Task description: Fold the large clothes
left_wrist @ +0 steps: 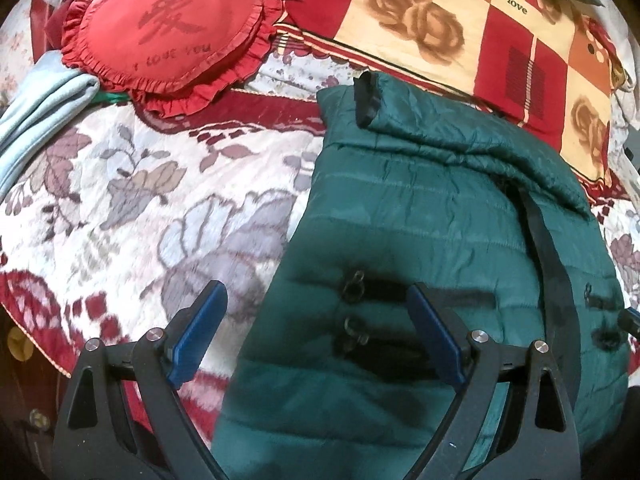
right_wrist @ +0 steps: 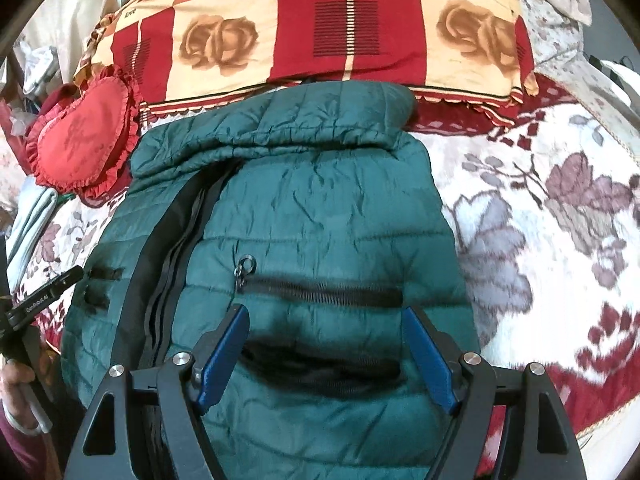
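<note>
A dark green quilted jacket point(left_wrist: 440, 220) lies flat on the bed, front up, with its black zipper running down the middle and a sleeve with a black cuff point(left_wrist: 366, 98) folded across the top. It also shows in the right wrist view point(right_wrist: 320, 208), where a zipped pocket point(right_wrist: 320, 288) is visible. My left gripper point(left_wrist: 316, 304) is open above the jacket's left edge. My right gripper point(right_wrist: 326, 326) is open above the jacket's right half, over the pocket. Neither holds anything.
A floral quilt point(left_wrist: 140, 200) covers the bed. A red heart-shaped cushion point(left_wrist: 168, 32) and a red-and-cream checked pillow point(right_wrist: 340, 28) lie at the head. Folded light blue cloth point(left_wrist: 36, 108) sits at the left. The left gripper's body point(right_wrist: 44, 296) shows at the right view's left edge.
</note>
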Demonstrator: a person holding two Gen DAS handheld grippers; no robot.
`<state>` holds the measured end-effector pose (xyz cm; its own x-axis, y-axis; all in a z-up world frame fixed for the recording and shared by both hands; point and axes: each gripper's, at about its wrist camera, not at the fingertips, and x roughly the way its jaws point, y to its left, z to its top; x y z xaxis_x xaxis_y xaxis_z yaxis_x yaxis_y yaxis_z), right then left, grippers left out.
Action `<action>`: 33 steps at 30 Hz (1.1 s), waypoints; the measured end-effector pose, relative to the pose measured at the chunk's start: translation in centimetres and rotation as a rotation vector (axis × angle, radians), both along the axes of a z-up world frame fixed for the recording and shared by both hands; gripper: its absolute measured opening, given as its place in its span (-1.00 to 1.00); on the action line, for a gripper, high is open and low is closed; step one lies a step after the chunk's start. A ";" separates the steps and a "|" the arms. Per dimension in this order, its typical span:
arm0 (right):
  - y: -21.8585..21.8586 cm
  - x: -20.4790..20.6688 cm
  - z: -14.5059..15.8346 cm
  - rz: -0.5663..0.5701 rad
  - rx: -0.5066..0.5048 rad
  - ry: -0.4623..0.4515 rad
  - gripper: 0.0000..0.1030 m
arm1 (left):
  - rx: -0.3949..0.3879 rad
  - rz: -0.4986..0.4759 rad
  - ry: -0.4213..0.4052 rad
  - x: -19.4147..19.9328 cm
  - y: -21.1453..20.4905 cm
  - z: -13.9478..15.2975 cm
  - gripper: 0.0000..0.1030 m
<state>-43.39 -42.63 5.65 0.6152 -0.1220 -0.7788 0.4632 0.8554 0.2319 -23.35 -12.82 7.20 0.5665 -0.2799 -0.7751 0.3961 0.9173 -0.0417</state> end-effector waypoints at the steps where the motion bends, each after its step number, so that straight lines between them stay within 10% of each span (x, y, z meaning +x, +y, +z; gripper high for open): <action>1: 0.1 -0.3 0.0 -0.003 0.003 -0.003 0.49 | -0.002 0.000 0.002 -0.2 0.2 -0.1 0.78; 33: -0.6 -10.4 -3.8 -0.072 0.155 0.076 0.60 | -0.087 -0.006 0.238 -3.4 7.5 -3.3 0.77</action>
